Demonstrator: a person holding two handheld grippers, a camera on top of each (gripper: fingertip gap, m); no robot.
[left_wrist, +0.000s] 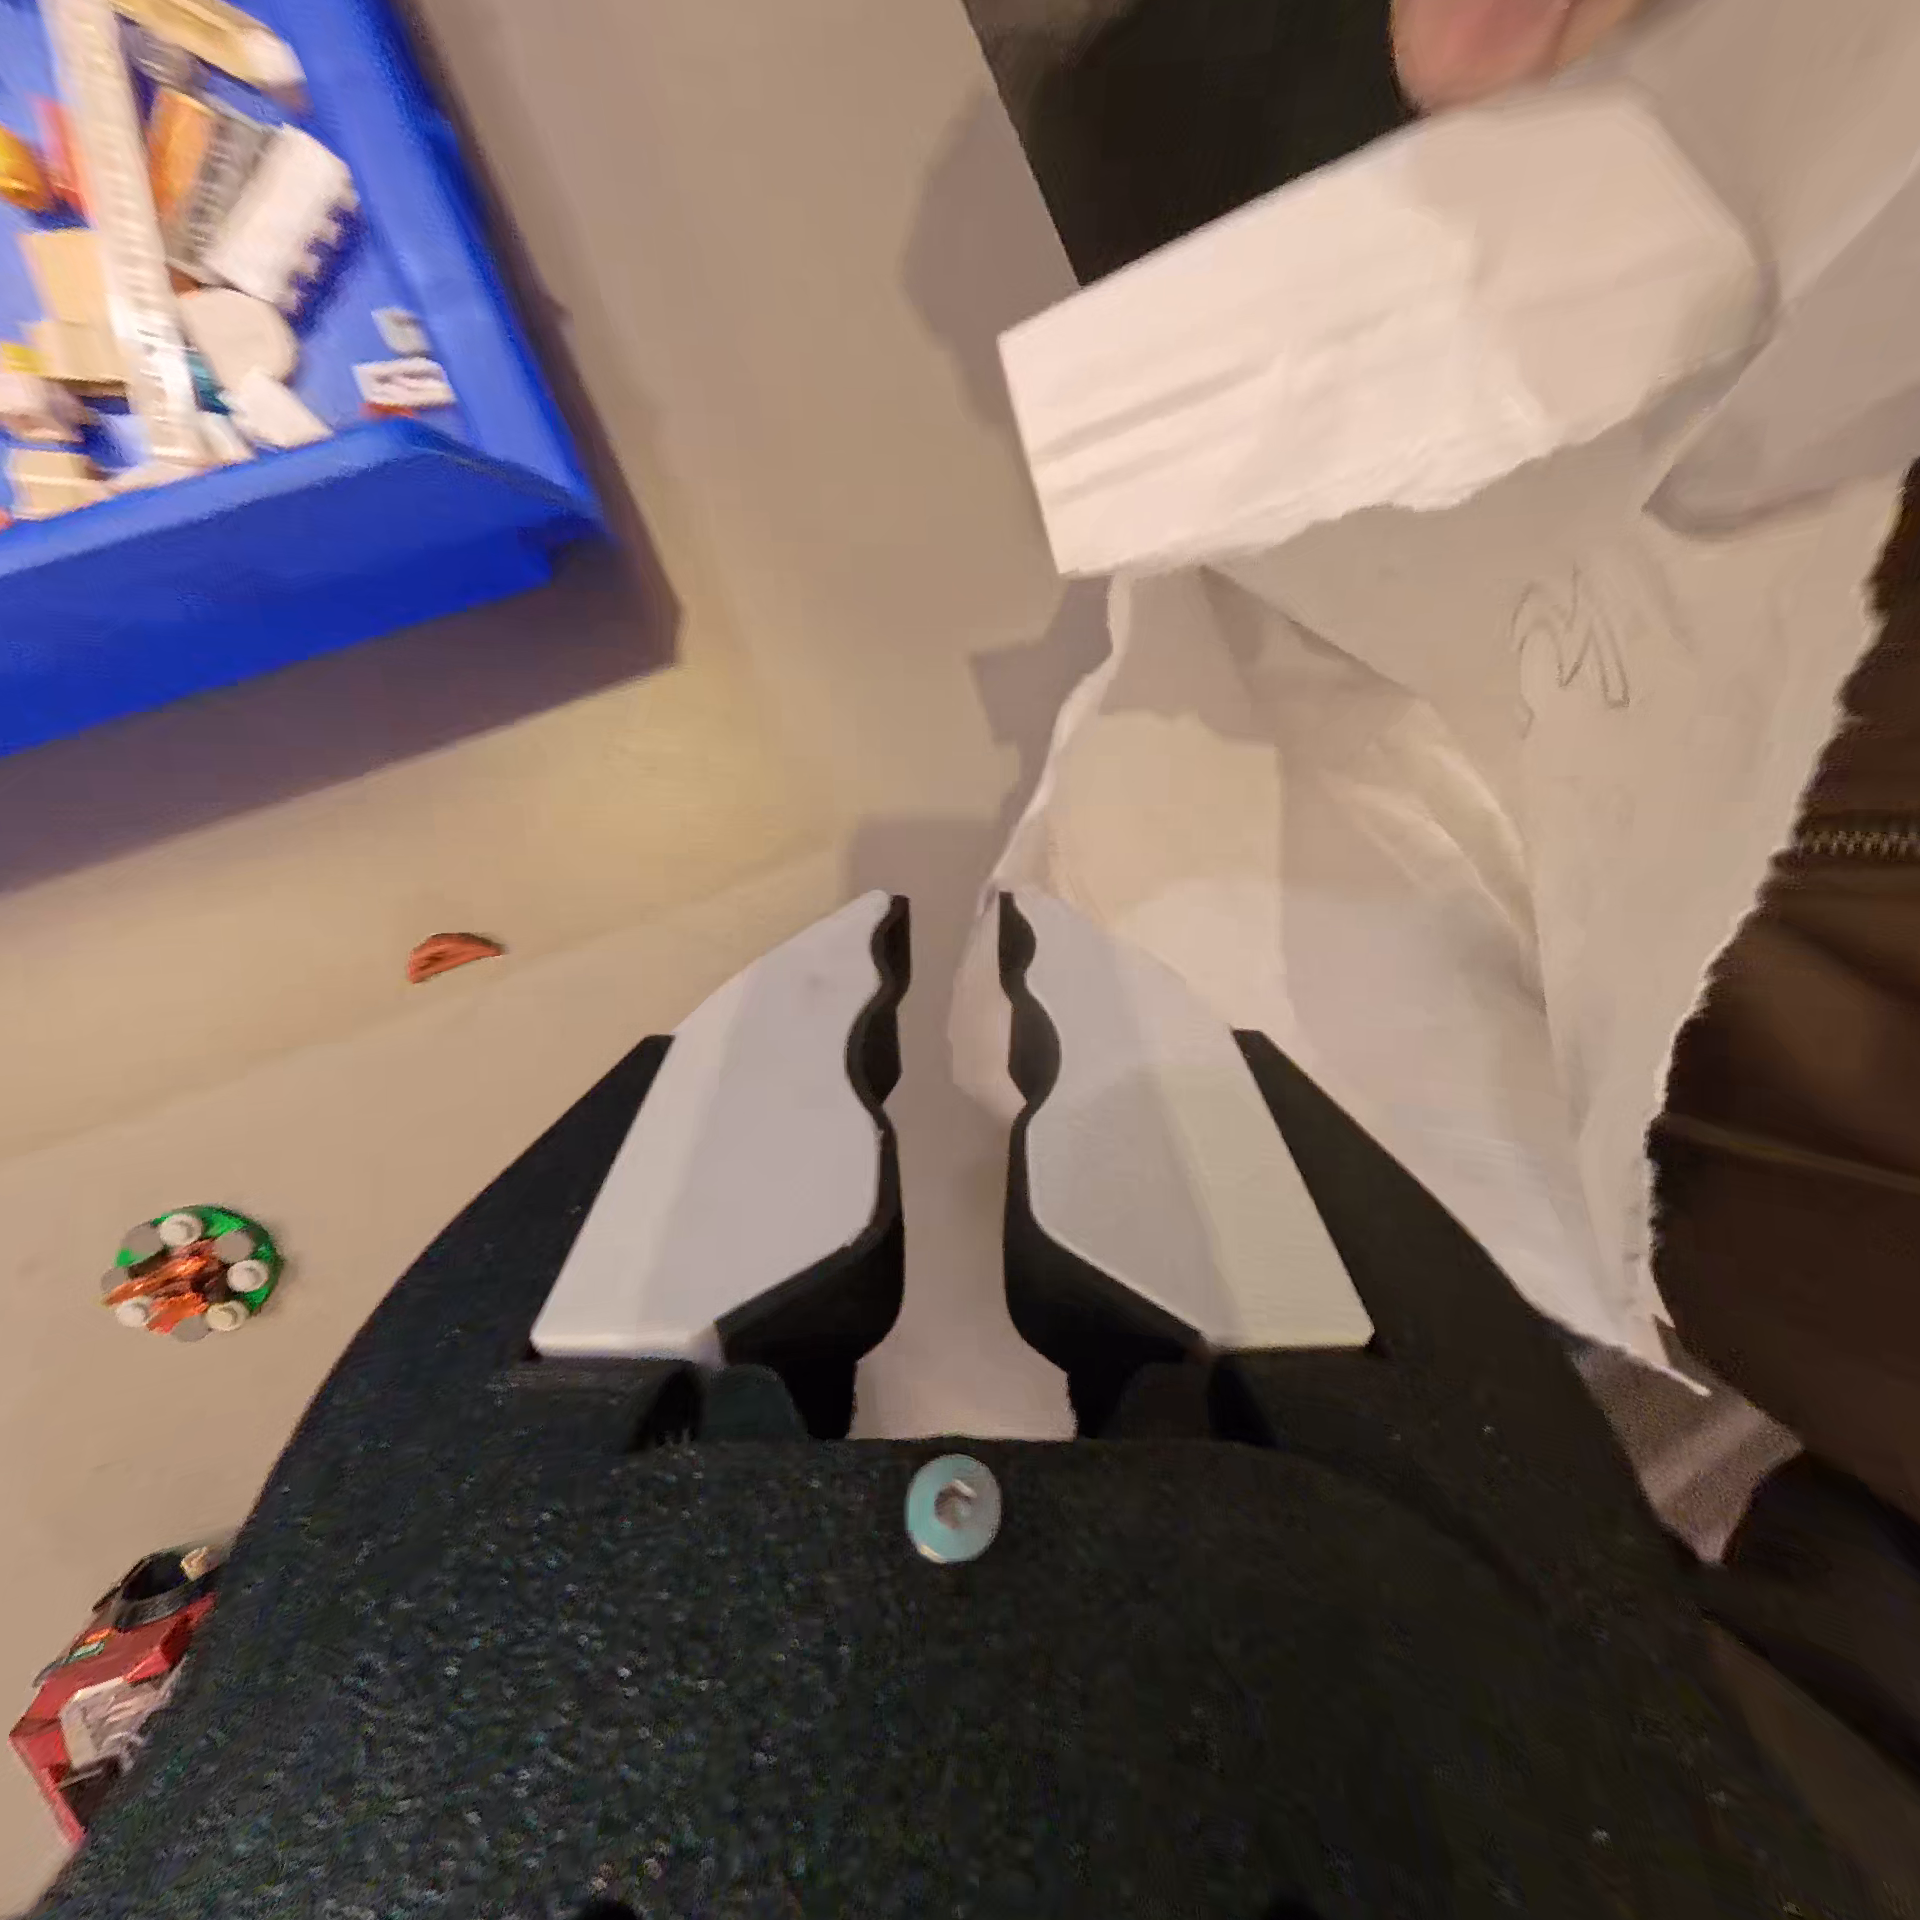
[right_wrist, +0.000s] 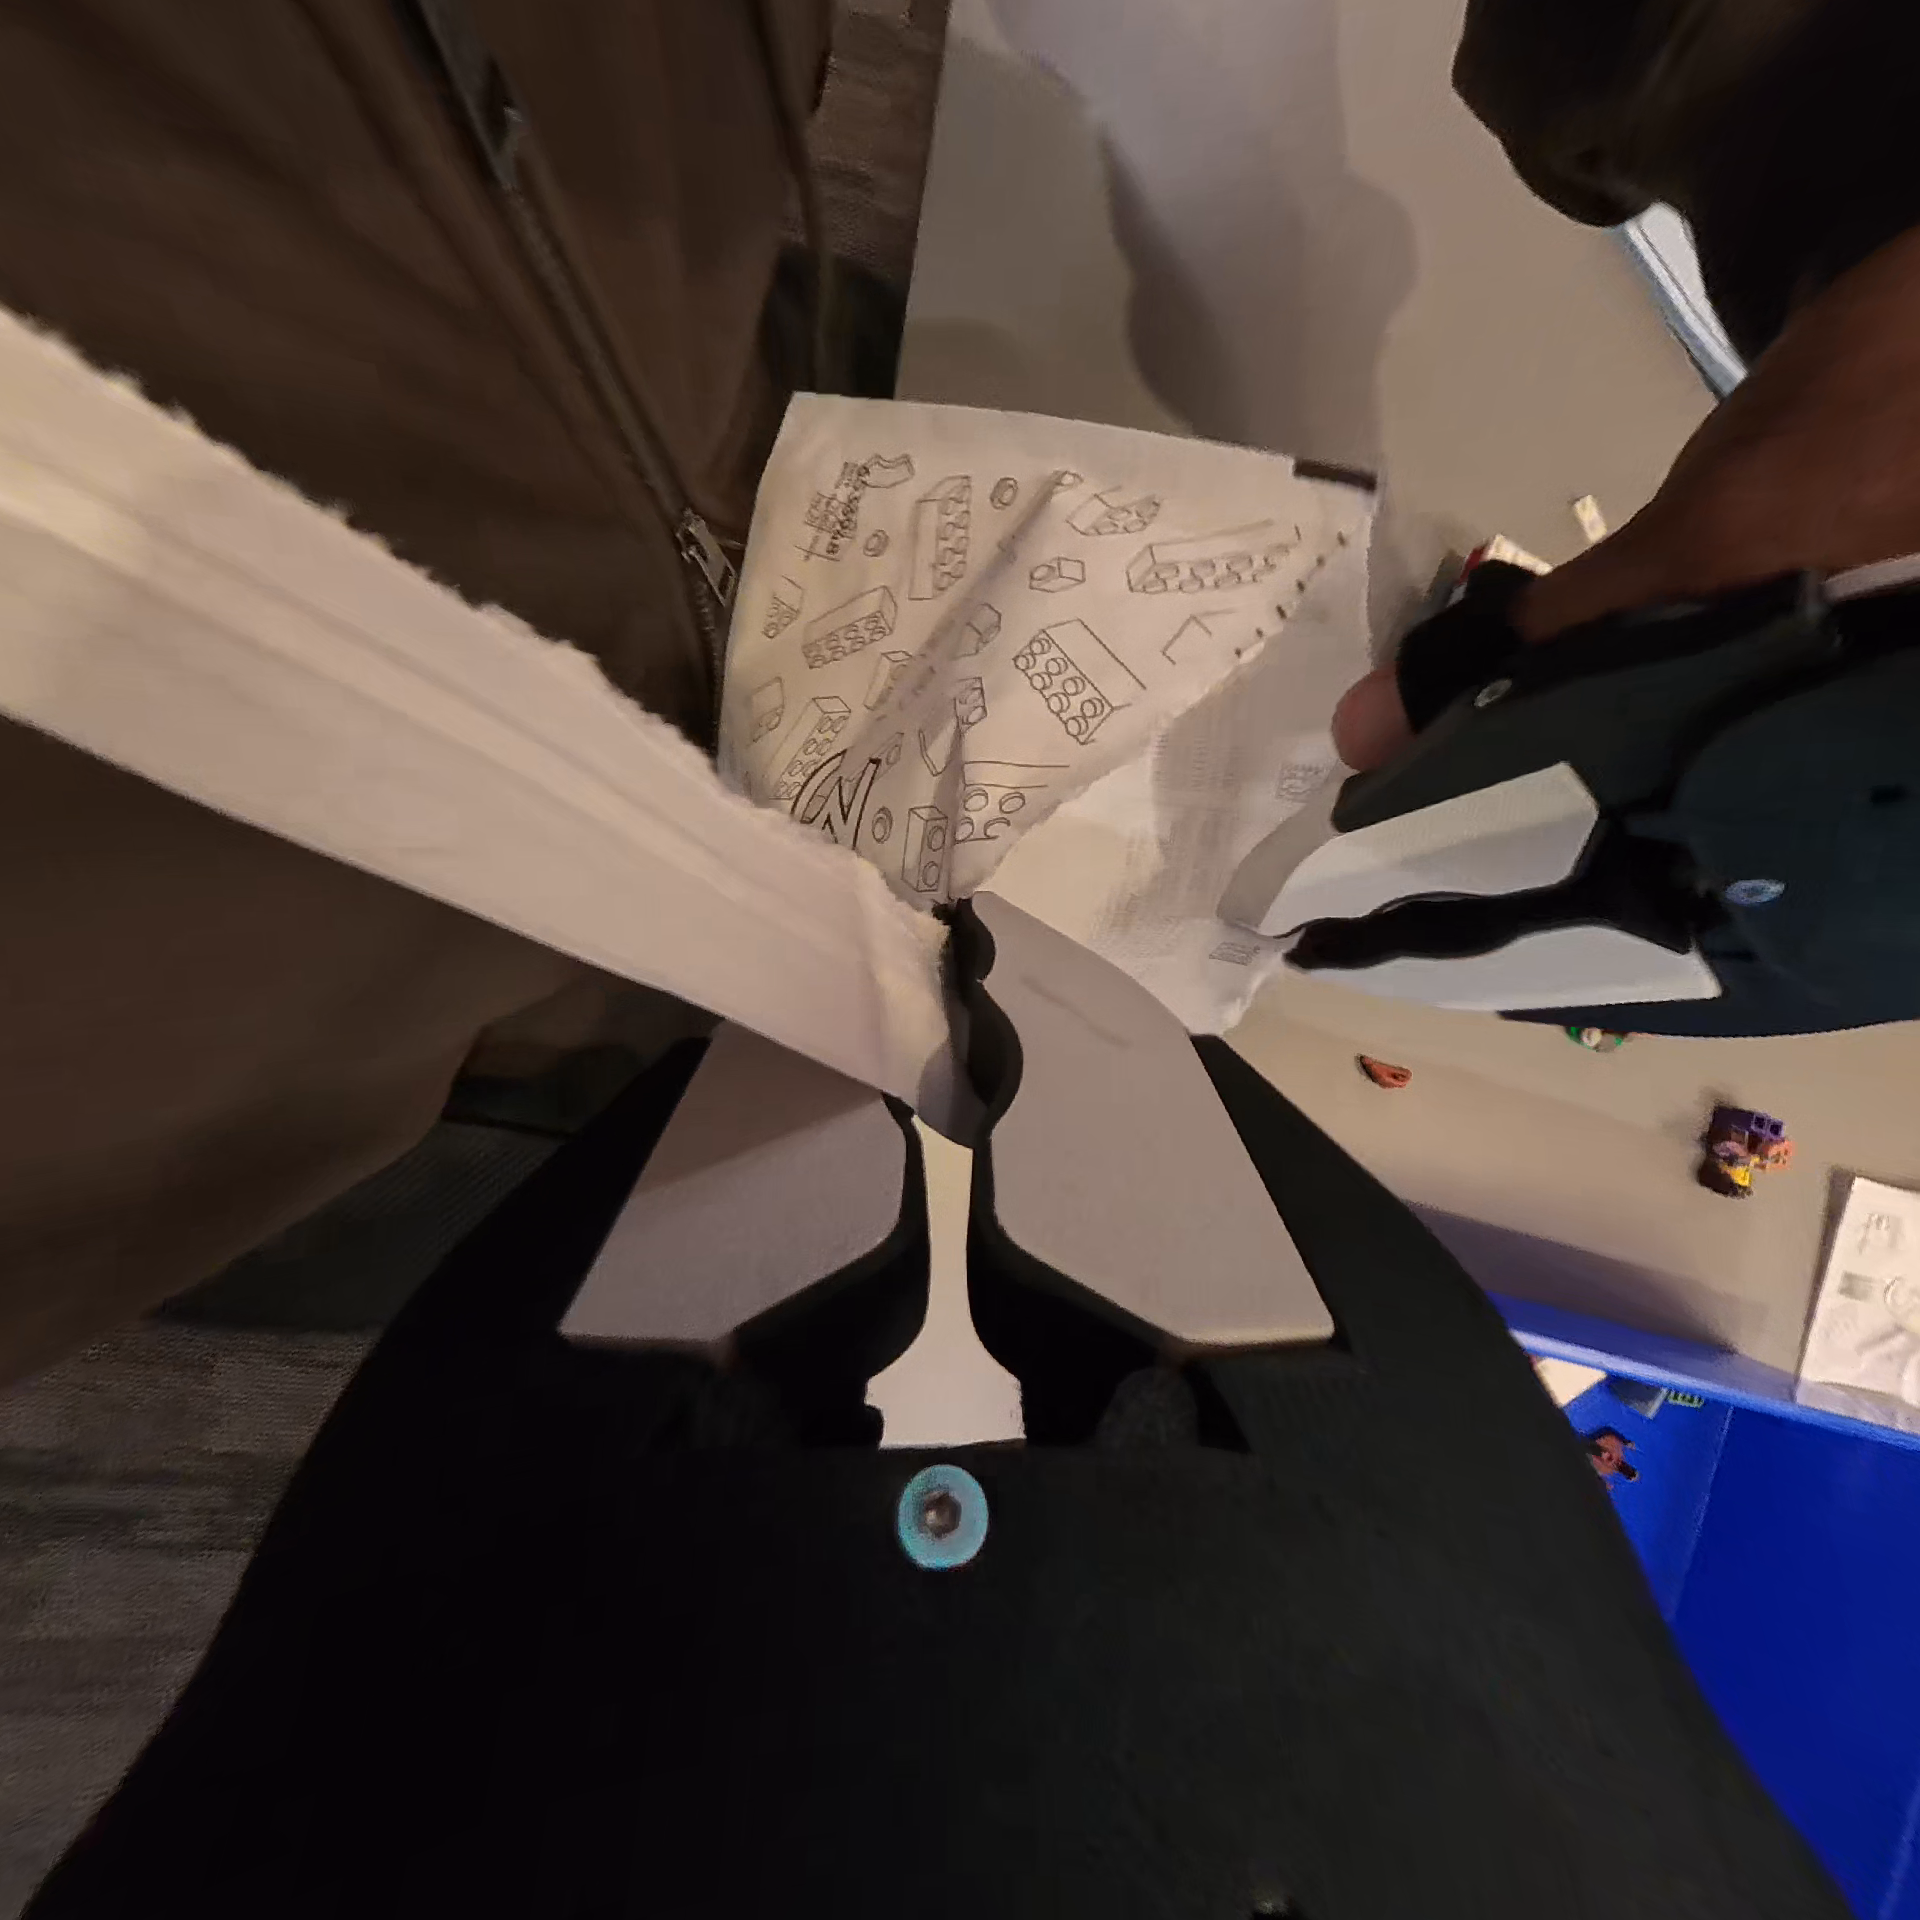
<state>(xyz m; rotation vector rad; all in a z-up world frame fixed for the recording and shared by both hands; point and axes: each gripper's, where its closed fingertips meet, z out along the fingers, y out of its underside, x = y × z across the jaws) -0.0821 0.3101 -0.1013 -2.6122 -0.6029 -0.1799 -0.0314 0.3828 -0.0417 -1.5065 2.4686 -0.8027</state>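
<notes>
A torn white paper bag (left_wrist: 1351, 831) printed with brick drawings (right_wrist: 987, 623) hangs above the beige table (left_wrist: 727, 727). My right gripper (right_wrist: 961, 914) is shut on it, and a wide torn strip (right_wrist: 416, 675) runs left from the pads. The strip also shows blurred in the left wrist view (left_wrist: 1382, 332). My left gripper (left_wrist: 951, 914) is open with a narrow gap. The bag's edge lies against the right finger (left_wrist: 1081, 1039), and the pads do not press on it. The right wrist view shows the left gripper (right_wrist: 1283, 940) at the bag's lower corner.
A blue bin (left_wrist: 312, 582) of loose bricks stands at the left; it also shows in the right wrist view (right_wrist: 1766, 1558). A green round piece (left_wrist: 192, 1268), an orange piece (left_wrist: 452, 954), a red piece (left_wrist: 104, 1704), a purple piece (right_wrist: 1745, 1143) and a booklet (right_wrist: 1870, 1288) lie on the table. A brown jacket (right_wrist: 312, 312) is close. The gap from one gripper's tips to the other's is roughly 11 centimeters.
</notes>
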